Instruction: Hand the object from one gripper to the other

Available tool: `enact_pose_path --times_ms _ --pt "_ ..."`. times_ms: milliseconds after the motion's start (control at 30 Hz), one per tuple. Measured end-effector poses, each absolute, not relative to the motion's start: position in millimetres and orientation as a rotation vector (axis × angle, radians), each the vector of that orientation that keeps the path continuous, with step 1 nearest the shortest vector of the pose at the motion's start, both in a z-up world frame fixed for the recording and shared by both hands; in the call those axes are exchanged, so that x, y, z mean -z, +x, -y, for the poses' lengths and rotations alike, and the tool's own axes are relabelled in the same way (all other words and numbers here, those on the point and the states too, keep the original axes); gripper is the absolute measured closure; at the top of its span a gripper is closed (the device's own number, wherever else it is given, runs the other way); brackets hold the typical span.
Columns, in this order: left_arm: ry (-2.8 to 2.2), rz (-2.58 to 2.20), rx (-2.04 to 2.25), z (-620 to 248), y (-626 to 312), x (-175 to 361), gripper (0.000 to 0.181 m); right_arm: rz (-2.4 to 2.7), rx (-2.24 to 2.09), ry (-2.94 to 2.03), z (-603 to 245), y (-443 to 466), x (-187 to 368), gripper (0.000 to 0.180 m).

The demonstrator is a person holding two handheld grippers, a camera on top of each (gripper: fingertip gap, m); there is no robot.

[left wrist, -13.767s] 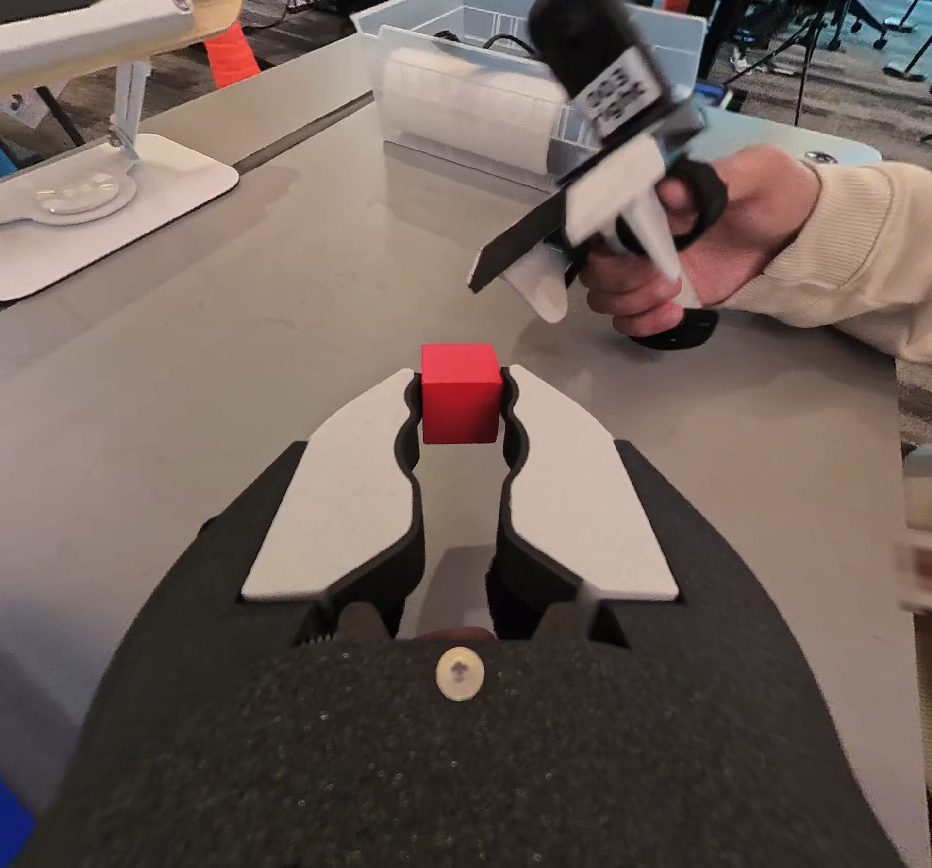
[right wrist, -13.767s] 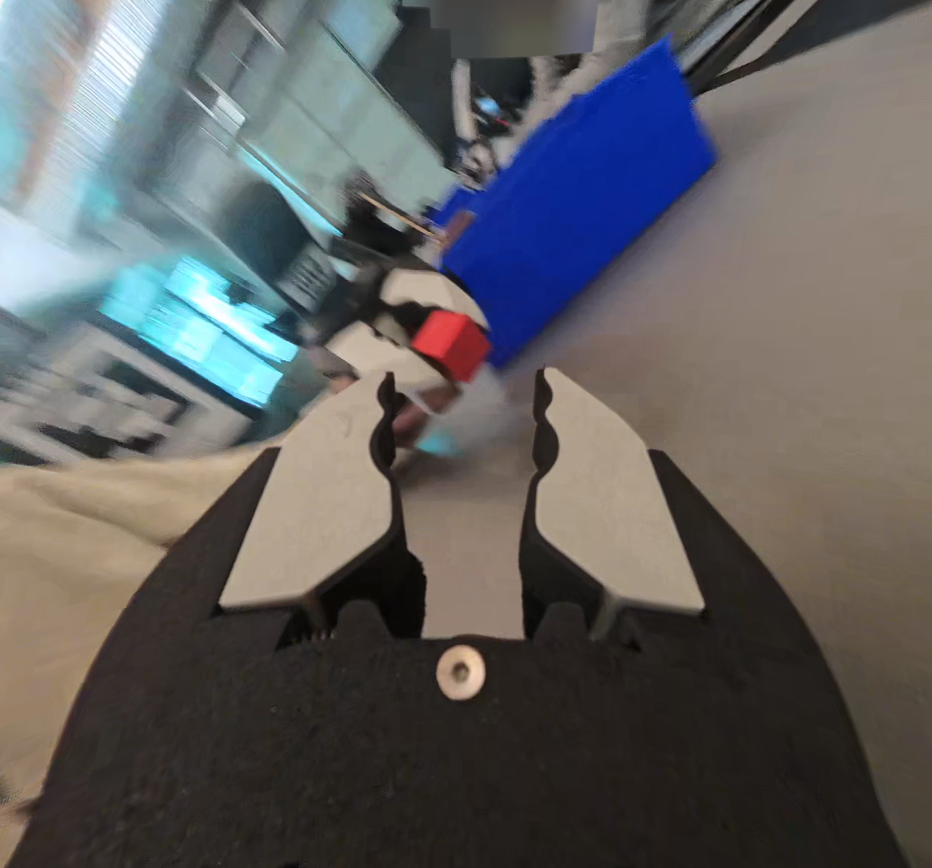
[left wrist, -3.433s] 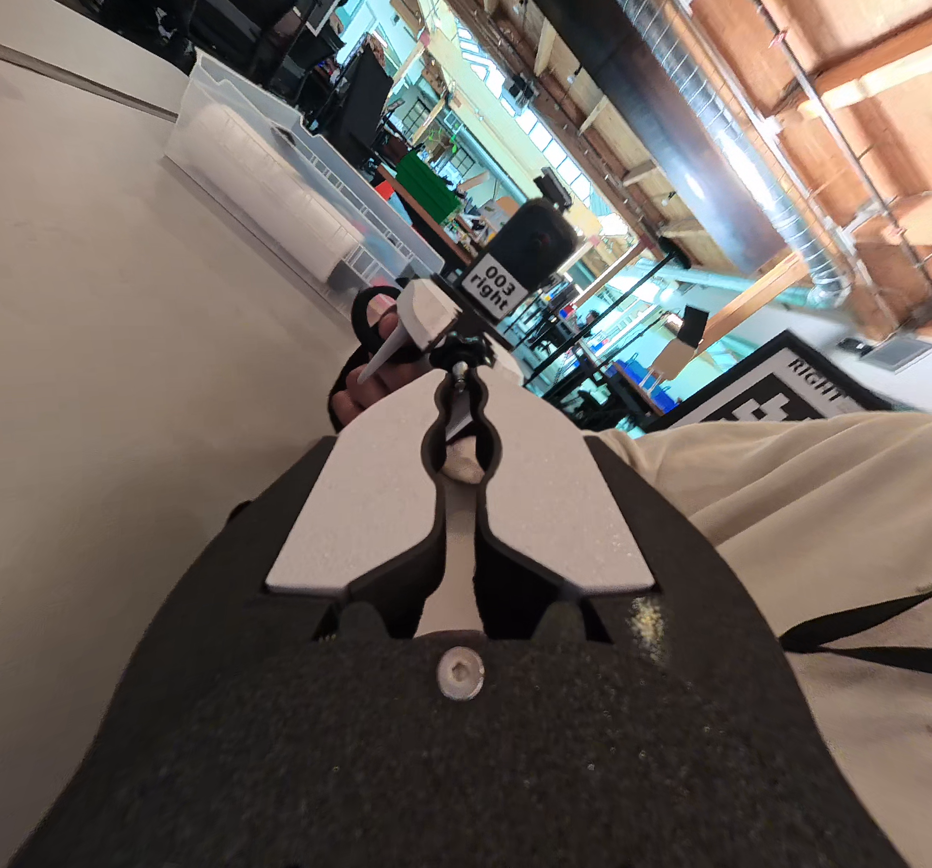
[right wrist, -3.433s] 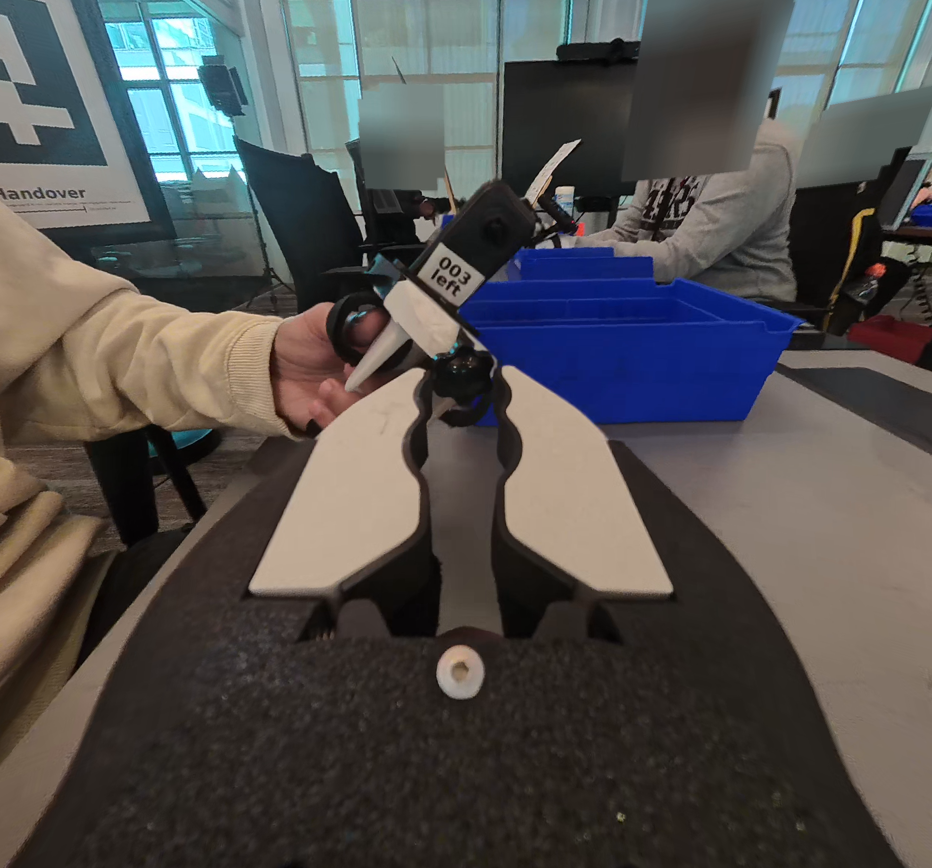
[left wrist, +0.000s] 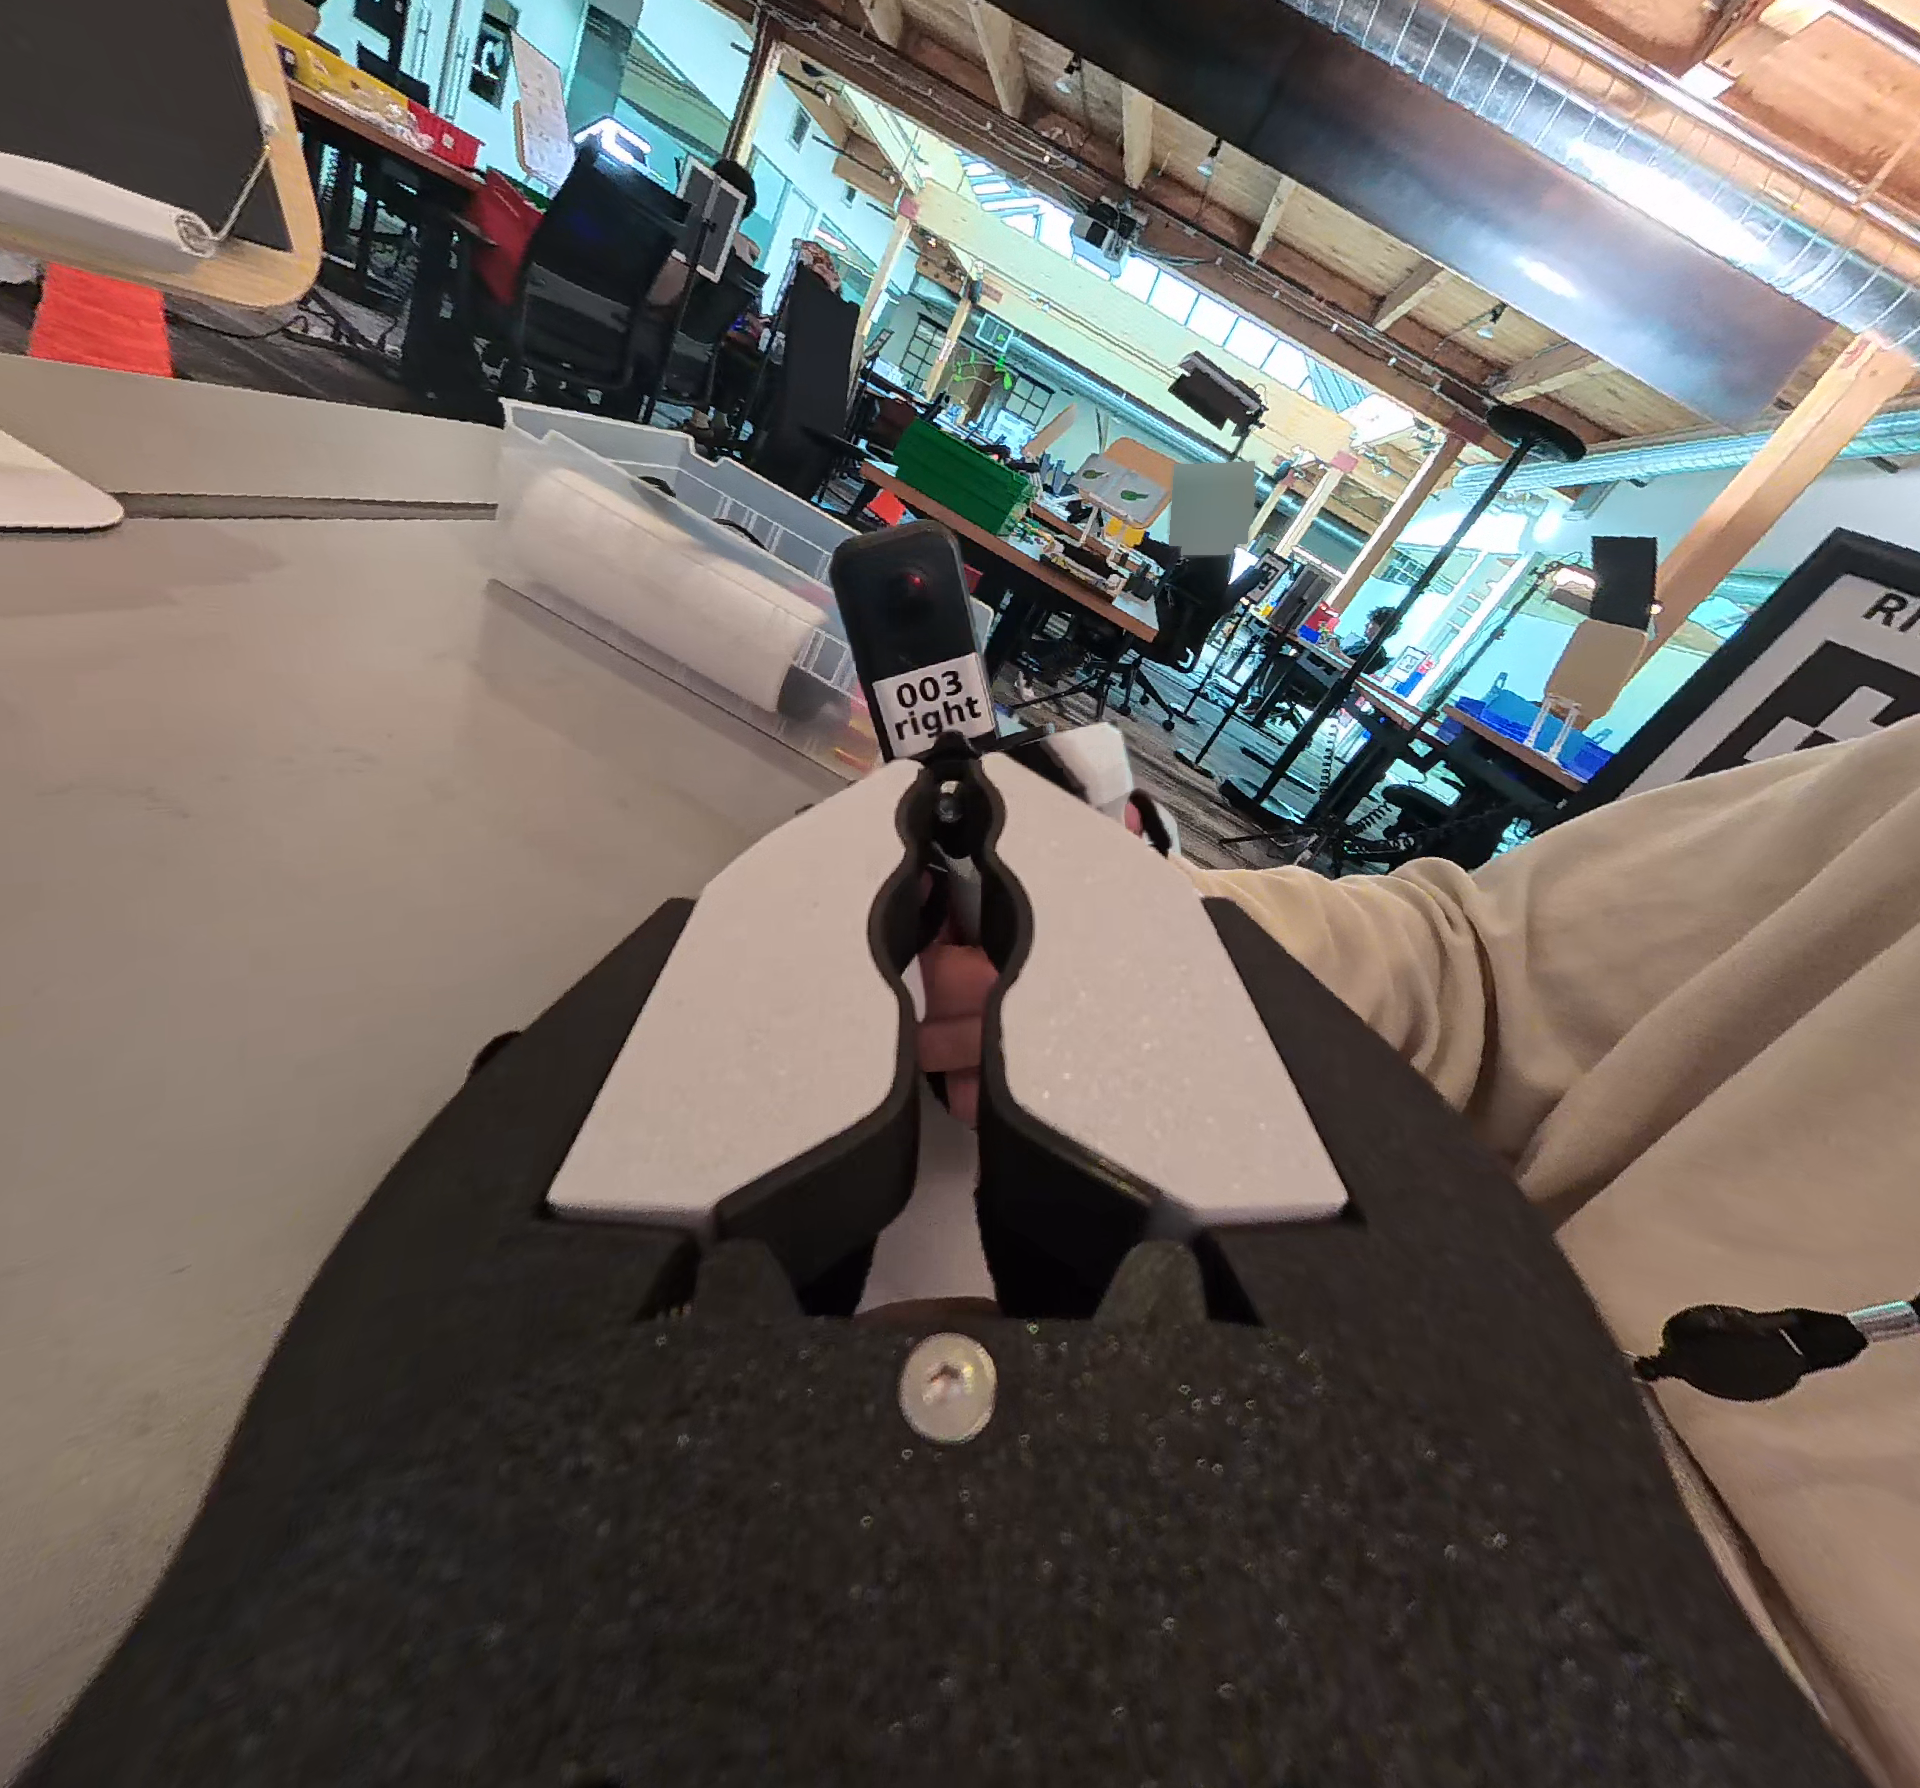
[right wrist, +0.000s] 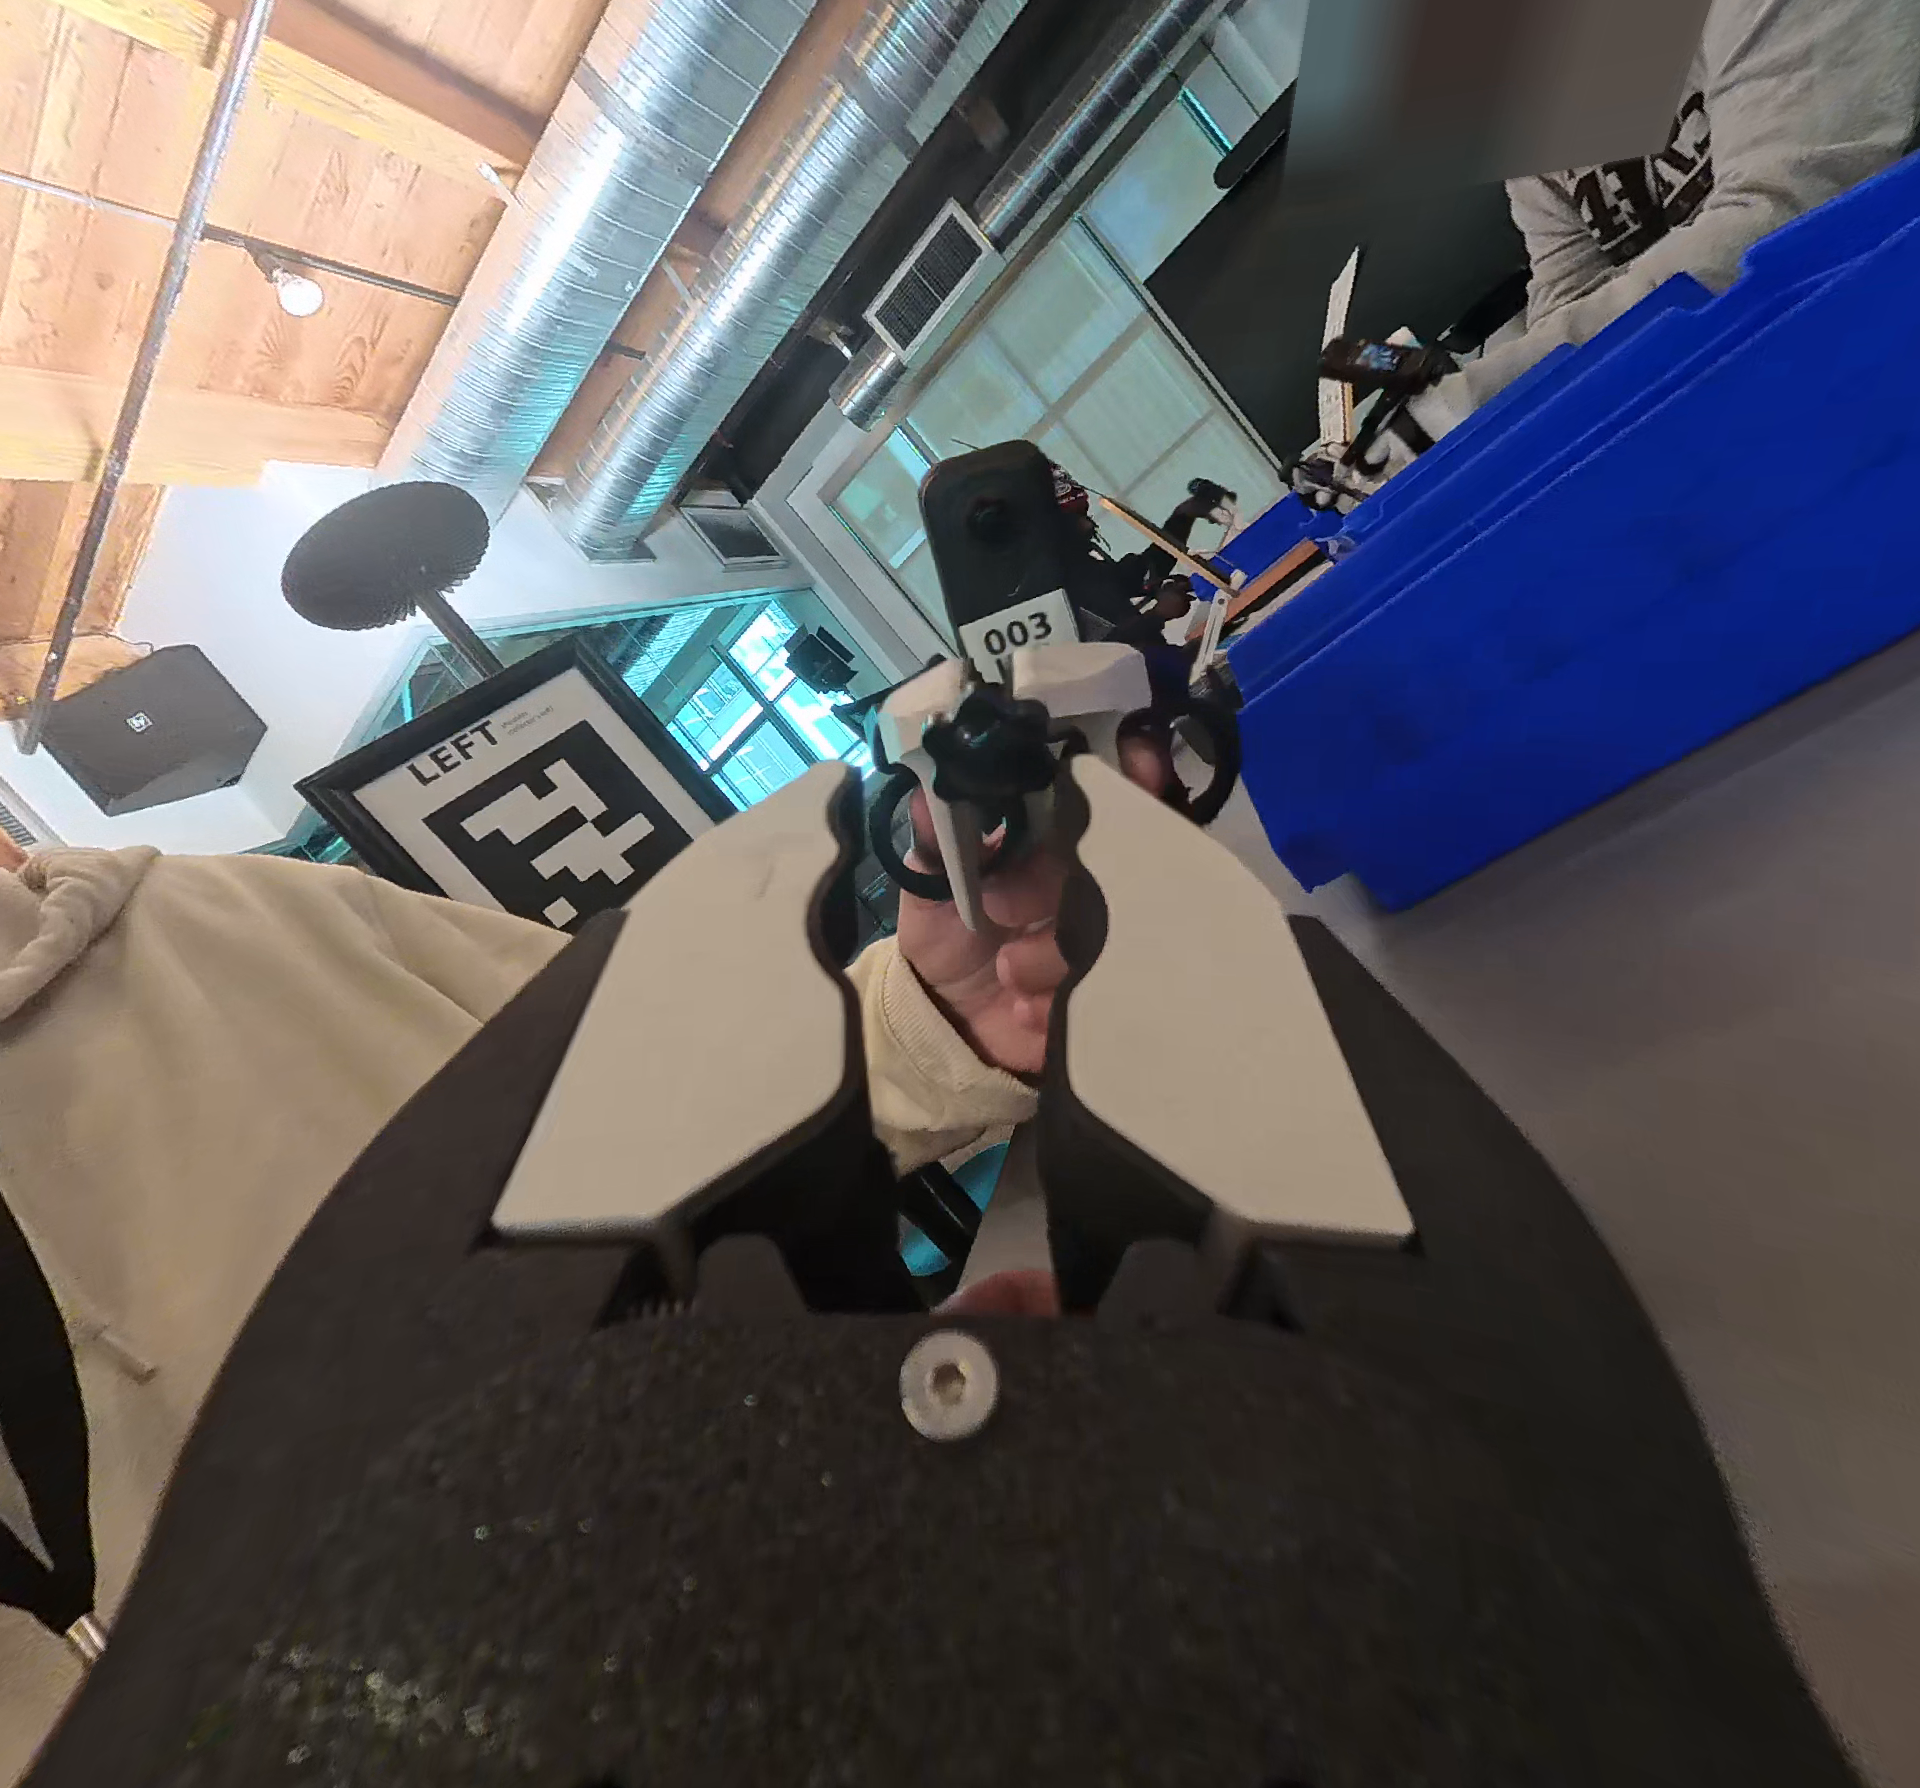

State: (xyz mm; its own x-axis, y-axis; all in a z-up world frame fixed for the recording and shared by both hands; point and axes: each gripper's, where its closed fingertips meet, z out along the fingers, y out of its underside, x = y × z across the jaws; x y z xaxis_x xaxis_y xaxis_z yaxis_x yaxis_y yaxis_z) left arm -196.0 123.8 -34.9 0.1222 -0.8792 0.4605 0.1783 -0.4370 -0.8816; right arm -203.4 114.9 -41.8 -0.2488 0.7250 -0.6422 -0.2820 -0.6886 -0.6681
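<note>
Left wrist view: left gripper (left wrist: 948, 780) clamps black knob (left wrist: 948, 811) at tips. Right gripper (right wrist: 961, 791) jaws newly spread, freeing knob; handover looks done.

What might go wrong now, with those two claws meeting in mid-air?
The small black part sits only at the tips of the left gripper; it may slip onto the table. The right gripper is open, so letting go early would drop it. The crowded fingers may bump.
</note>
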Motion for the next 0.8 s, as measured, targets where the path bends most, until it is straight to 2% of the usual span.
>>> enact_pose_path --times_ms 100,367,433,500,567,667,800 --pt "-1.498 -0.735 1.462 -123 -195 36 0.176 0.553 -1.978 -1.373 -118 -204 46 0.158" --pt "-1.507 -0.772 1.393 -124 -194 43 0.175 0.617 -1.922 -1.402 -120 -203 53 0.159" --pt "-1.529 -0.773 1.395 -126 -195 46 0.16 0.66 -1.791 -1.465 -127 -202 61 0.159" --pt "-1.565 -0.772 1.359 -131 -197 52 0.156 0.736 -1.553 -1.573 -140 -195 74 0.158" --pt "-1.642 -0.785 1.277 -138 -199 65 0.156 0.855 -1.13 -1.664 -161 -179 90 0.158" --pt "-1.758 -0.76 1.218 -147 -198 84 0.154 1.082 -0.449 -1.606 -180 -155 95 0.158" --pt "-1.819 -0.684 1.171 -157 -196 91 0.153 1.282 0.092 -1.459 -178 -156 96 0.158"
